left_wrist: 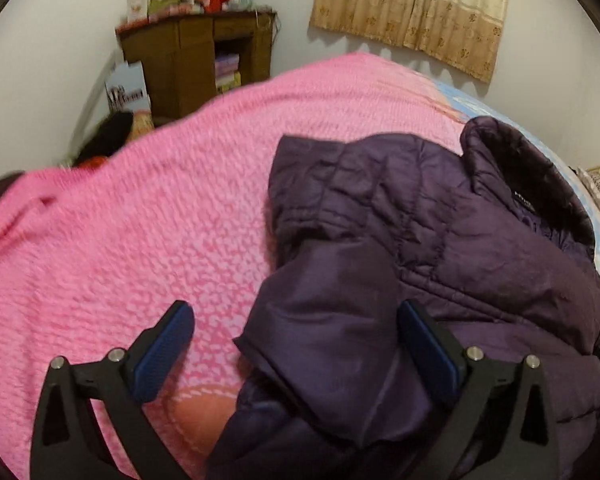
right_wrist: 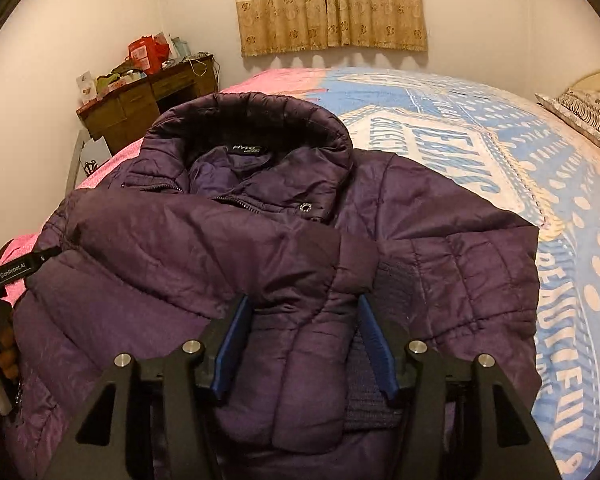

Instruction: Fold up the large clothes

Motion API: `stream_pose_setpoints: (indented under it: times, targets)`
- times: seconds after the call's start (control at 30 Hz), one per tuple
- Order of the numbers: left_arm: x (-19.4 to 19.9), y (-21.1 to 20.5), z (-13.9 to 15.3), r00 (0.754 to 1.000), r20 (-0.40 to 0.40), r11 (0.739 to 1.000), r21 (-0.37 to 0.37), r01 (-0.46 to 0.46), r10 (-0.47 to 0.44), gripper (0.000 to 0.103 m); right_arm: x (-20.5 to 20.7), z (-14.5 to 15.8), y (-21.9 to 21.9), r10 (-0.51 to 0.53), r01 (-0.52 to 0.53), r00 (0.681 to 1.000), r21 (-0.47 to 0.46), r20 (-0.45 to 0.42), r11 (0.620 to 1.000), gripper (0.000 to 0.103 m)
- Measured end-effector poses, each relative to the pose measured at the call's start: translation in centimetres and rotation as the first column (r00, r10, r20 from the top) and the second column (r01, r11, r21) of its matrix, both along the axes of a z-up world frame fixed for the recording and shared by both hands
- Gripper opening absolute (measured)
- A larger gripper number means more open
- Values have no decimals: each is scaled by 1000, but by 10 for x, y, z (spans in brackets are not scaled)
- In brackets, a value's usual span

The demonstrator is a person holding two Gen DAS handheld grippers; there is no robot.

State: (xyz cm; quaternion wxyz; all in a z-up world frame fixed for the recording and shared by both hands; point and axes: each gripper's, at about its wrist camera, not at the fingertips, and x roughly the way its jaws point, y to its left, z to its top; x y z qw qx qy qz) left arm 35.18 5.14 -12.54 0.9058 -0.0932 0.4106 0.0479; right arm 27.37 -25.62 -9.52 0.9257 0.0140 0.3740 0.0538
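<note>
A dark purple hooded puffer jacket (right_wrist: 228, 248) lies on the bed, hood toward the far wall, one sleeve folded across its front. My right gripper (right_wrist: 302, 308) is open just above the sleeve's cuff end, jaws on either side of it. In the left wrist view the jacket (left_wrist: 440, 240) lies at the right on the pink blanket (left_wrist: 140, 220). My left gripper (left_wrist: 296, 312) is open wide over the jacket's left edge, with a fold of fabric between its fingers. The left gripper's body also shows at the left edge of the right wrist view (right_wrist: 12, 270).
The bed has a pink blanket and a blue and white printed quilt (right_wrist: 500, 160). A pillow (right_wrist: 588, 116) lies at the far right. A cluttered wooden desk (right_wrist: 140, 100) stands by the wall, left of the bed. Curtains (right_wrist: 332, 4) hang behind.
</note>
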Motion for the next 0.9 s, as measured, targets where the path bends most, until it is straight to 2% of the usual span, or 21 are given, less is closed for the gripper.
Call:
stream_pose_setpoints:
  times: [0.13, 0.2, 0.27, 0.3, 0.37, 0.4, 0.47, 0.53, 0.6, 0.63, 0.73, 0.8, 0.9]
  targets:
    - [-6, 0, 10, 1000, 10, 1000, 11, 4, -4, 103, -4, 2, 6, -3, 3, 1000, -25, 5, 1000, 59]
    - [-25, 2, 23, 999, 36, 1000, 21, 16, -17, 102, -7, 4, 8, -6, 6, 1000, -38, 1, 999, 60]
    - [-53, 14, 40, 995, 84, 998, -8, 62, -61, 102, -20, 13, 10, -28, 28, 1000, -30, -6, 999, 60]
    - [-72, 24, 50, 989, 111, 994, -36, 103, -98, 102, -35, 22, 7, -41, 41, 999, 9, 9, 999, 60]
    - [-108, 47, 64, 972, 162, 981, -68, 184, -171, 102, -72, 43, -2, -12, 4, 999, 134, 53, 991, 62]
    - [-124, 57, 69, 964, 183, 976, -59, 208, -195, 103, -91, 51, -6, 2, -14, 998, 174, 70, 985, 64]
    - [-160, 73, 75, 953, 215, 976, -2, 218, -213, 103, -130, 65, -13, 0, -18, 995, 182, 98, 983, 72]
    - [-186, 86, 73, 950, 228, 977, 29, 213, -214, 103, -171, 74, -20, -3, -18, 992, 163, 126, 987, 74]
    - [-211, 100, 67, 948, 228, 975, 18, 223, -221, 101, -208, 77, -25, -1, -18, 992, 149, 127, 989, 75]
    - [-227, 105, 60, 949, 220, 972, -3, 233, -227, 97, -223, 75, -27, -1, -16, 993, 146, 119, 989, 75]
    - [-238, 114, 44, 949, 188, 961, -71, 269, -252, 87, -266, 66, -32, -2, -10, 997, 152, 80, 988, 75]
    - [-250, 114, 32, 950, 165, 956, -87, 280, -263, 82, -290, 58, -37, -9, 0, 998, 153, 56, 988, 75]
    - [-266, 109, 18, 948, 143, 944, -129, 304, -285, 81, -319, 47, -43, -32, 27, 999, 161, 33, 987, 75]
